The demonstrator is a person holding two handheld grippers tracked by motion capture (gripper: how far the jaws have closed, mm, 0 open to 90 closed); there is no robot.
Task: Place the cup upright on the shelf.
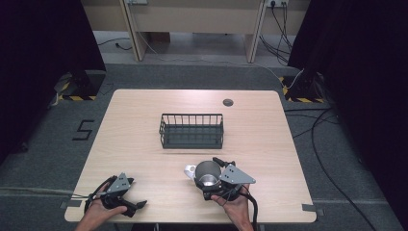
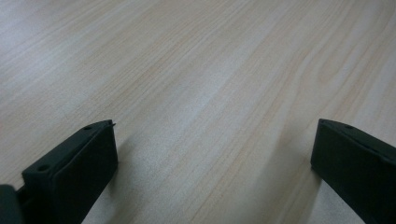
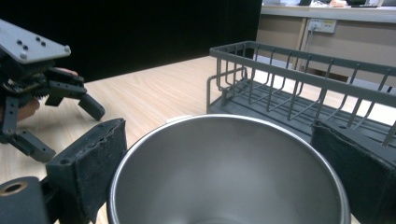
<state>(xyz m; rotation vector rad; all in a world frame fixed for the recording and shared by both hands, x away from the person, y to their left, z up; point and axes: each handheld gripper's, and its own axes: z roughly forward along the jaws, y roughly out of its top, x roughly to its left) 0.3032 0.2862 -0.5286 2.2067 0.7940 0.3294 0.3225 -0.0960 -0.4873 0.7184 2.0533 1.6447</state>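
Right gripper (image 1: 215, 177) fingers clamping steel cup (image 3: 229, 172) near wire basket (image 1: 191, 130), left gripper (image 1: 129, 204) fingers spread at table (image 1: 144, 120) front edge

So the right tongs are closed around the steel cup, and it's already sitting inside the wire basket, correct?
Not quite. The right tongs do flank the steel cup, but the cup is outside the wire basket, on the person's side of it, over the table. The high view shows the gap between cup and basket.
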